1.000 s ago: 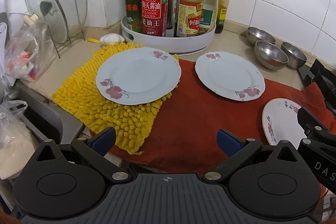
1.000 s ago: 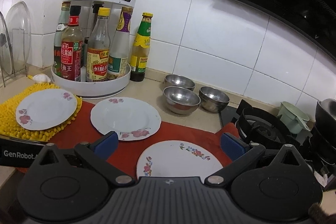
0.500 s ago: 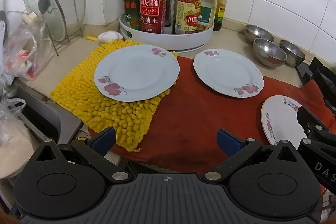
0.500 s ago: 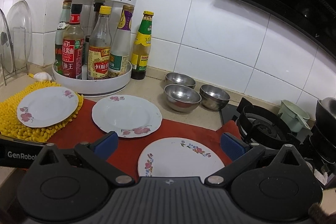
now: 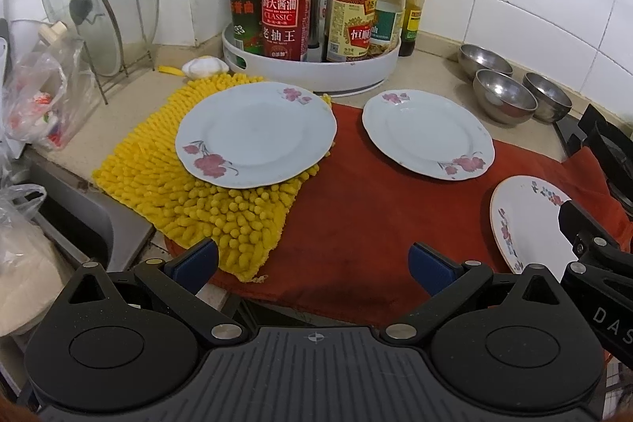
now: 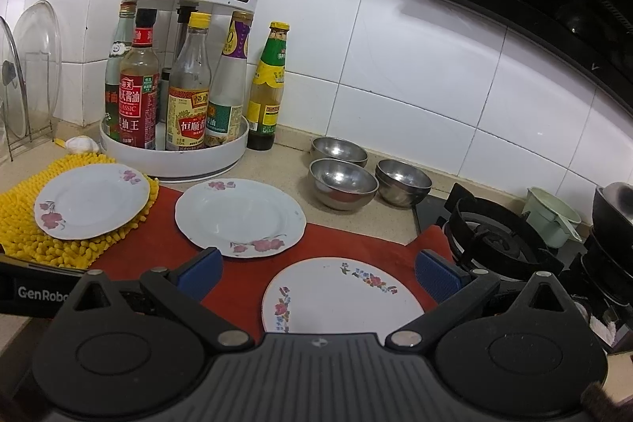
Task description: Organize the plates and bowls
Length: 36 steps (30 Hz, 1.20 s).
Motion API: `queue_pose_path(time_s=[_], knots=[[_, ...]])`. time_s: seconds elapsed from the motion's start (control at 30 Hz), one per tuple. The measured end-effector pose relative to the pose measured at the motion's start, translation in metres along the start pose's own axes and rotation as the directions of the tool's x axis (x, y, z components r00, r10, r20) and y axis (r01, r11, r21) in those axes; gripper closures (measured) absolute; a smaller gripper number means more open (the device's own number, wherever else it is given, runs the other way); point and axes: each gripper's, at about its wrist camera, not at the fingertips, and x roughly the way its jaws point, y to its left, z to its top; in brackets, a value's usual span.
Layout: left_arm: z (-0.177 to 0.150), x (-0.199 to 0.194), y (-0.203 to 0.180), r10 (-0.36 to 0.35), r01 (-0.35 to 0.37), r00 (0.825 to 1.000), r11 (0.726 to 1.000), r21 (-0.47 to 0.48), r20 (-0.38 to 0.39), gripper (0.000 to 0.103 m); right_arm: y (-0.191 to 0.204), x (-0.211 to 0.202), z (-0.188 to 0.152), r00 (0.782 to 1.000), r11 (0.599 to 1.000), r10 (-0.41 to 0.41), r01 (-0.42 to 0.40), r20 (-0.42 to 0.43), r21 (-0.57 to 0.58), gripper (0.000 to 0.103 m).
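Note:
Three flowered white plates lie on the counter. The left plate (image 5: pixel 255 133) (image 6: pixel 91 199) rests on a yellow chenille mat (image 5: pixel 190 200). The middle plate (image 5: pixel 427 133) (image 6: pixel 240 216) and the right plate (image 5: pixel 528 220) (image 6: pixel 342 297) rest on a red cloth (image 5: pixel 356 216). Three steel bowls (image 5: pixel 504 101) (image 6: pixel 342 182) stand behind, by the wall. My left gripper (image 5: pixel 312 260) is open and empty over the cloth's near edge. My right gripper (image 6: pixel 318 273) is open and empty just above the right plate's near side; its body shows in the left wrist view (image 5: pixel 593 256).
A white turntable (image 5: pixel 312 70) of sauce bottles stands behind the plates. Glass lids in a wire rack (image 5: pixel 95 10) and plastic bags (image 5: pixel 35 97) are at the left, with a sink edge below. A gas burner (image 6: pixel 498 240), a green cup (image 6: pixel 552 220) and black pots are at the right.
Both grippers have drifted slightly, so the plates sit a little lower and nearer in both views. Both stay open and empty. Nothing on the counter moved.

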Motion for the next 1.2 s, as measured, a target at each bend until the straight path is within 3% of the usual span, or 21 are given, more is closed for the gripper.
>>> queue_pose_path(time_s=[0.63,1.2], knots=[[-0.006,0.013,-0.03,-0.075,0.079,0.996,0.993,0.087,-0.043,0.0,-0.02,0.001,-0.011,0.996,0.997,-0.065,0.067,-0.054,0.027,0.003],[-0.002,0.036,-0.069,-0.11,0.125,0.988,0.982,0.139,-0.105,0.0,-0.055,0.033,-0.014,0.986,0.991,-0.082,0.095,-0.142,0.089,0.003]])
